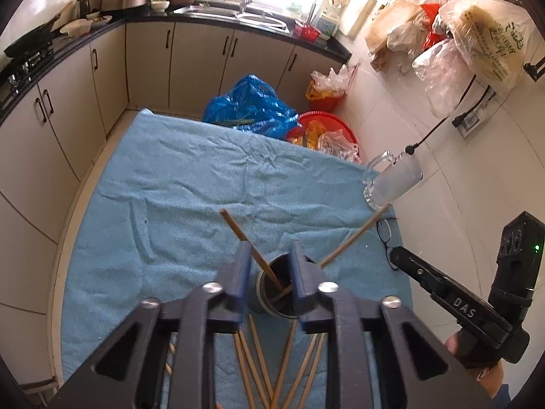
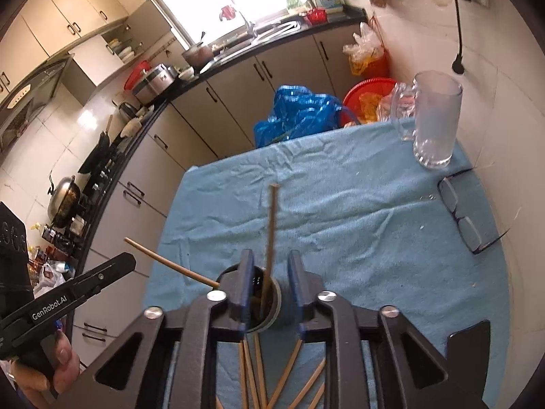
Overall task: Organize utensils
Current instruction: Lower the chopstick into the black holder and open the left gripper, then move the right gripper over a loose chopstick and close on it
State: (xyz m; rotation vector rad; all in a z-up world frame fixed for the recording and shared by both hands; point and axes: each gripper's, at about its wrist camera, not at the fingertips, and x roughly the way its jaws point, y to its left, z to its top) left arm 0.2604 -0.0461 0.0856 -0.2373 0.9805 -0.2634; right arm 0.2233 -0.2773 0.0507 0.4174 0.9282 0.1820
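We look down over both grippers onto a table draped in a light blue towel [image 1: 190, 177] in a home kitchen. A dark cylindrical holder [image 1: 272, 289] stands on the towel directly under the left gripper [image 1: 270, 266], whose blue pads sit narrowly apart, astride the holder's rim. Two wooden chopsticks stand in the holder: one chopstick [image 1: 245, 238] leans toward 11 o'clock, passing beside the left pad, and we cannot tell whether the pad touches it; the second chopstick [image 1: 354, 235] leans toward 2 o'clock.

From the right wrist camera, the same holder [image 2: 269, 300] appears beneath the right gripper [image 2: 270, 272], jaws likewise slightly parted. A blurred chopstick [image 2: 271, 225] rises toward 12 o'clock through the gap, touching neither pad as far as we can see. The other stick [image 2: 170, 262] slants toward 10 o'clock.

A loose fan of chopsticks [image 1: 272, 364] lies flat on the towel at 6 o'clock from the holder, partly hidden by the gripper frames.

At the towel's 2 o'clock corner stands an empty glass mug [image 2: 436, 119], with a pair of folded eyeglasses [image 2: 460, 214] just beside it. Beyond the table's far edge sit a blue plastic bag [image 1: 248, 105] and a red basin [image 1: 323, 129].
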